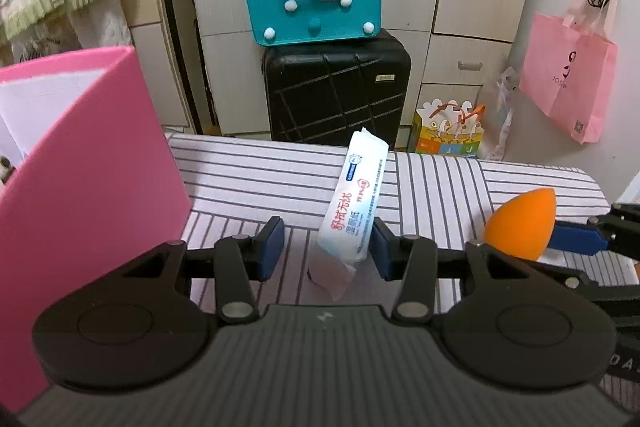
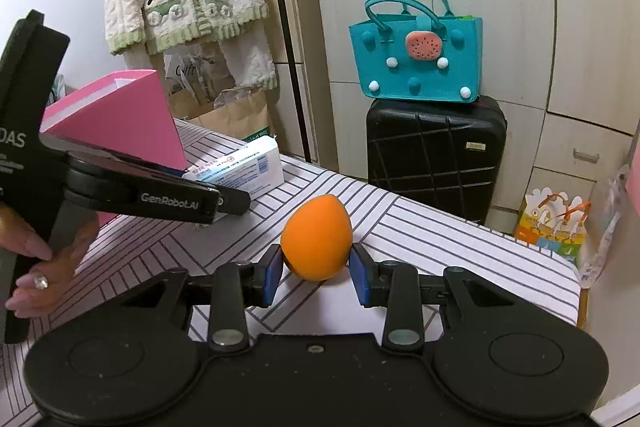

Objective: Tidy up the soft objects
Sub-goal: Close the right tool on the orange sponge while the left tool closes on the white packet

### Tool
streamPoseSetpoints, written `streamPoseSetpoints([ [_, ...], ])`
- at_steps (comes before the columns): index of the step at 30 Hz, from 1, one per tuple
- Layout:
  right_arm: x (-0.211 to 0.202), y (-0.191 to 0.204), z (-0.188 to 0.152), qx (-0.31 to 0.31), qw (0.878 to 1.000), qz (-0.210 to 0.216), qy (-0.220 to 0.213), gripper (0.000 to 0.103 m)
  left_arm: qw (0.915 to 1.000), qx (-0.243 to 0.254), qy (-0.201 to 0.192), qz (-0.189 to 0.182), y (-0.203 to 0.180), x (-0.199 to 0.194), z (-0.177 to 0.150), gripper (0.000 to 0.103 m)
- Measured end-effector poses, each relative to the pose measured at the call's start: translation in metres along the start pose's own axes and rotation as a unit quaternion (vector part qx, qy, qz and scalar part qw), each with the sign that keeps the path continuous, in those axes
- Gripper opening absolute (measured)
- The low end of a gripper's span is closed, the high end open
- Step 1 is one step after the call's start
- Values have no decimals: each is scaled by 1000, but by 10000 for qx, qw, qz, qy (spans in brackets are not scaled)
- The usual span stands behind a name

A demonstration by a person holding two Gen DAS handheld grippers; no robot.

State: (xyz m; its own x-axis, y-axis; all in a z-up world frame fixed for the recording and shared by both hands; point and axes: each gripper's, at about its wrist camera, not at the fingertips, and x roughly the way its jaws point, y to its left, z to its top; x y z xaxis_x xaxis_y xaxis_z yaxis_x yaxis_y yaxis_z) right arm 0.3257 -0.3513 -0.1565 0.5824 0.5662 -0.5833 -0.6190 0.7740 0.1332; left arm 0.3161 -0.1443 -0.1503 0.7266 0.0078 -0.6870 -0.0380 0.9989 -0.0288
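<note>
I count one orange sponge [image 2: 317, 242], one pack of wet wipes [image 1: 354, 201] and one pink box [image 1: 86, 163] on the striped table [image 1: 248, 167]. Two grippers are there, the left gripper [image 1: 326, 247] and the right gripper [image 2: 316, 273]. Behind stand one black suitcase [image 1: 338, 91], one teal bag [image 1: 314, 1], one pink shopping bag [image 1: 570, 81].

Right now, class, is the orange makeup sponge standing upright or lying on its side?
Upright. The orange makeup sponge stands on its broad end on the striped cover, pointed tip up, between the right gripper's jaws.
</note>
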Motion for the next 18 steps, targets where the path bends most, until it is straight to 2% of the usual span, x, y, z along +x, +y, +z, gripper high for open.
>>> streamPoseSetpoints([
  [1, 0, 0, 0, 25, 10000, 2, 12, 41, 10000, -30, -3, -27, 1, 1, 0, 36],
  [3, 1, 1, -2, 55, 10000, -2, 38, 41, 10000, 5, -22, -86, 0, 1, 0, 25],
  [5, 1, 2, -2, 88, 9999, -3, 49, 41, 9999, 7, -35, -157, -2, 1, 0, 21],
  [18, -14, 14, -10, 324, 9990, -189, 253, 41, 9983, -53, -201, -543, -6, -29, -10, 20],
])
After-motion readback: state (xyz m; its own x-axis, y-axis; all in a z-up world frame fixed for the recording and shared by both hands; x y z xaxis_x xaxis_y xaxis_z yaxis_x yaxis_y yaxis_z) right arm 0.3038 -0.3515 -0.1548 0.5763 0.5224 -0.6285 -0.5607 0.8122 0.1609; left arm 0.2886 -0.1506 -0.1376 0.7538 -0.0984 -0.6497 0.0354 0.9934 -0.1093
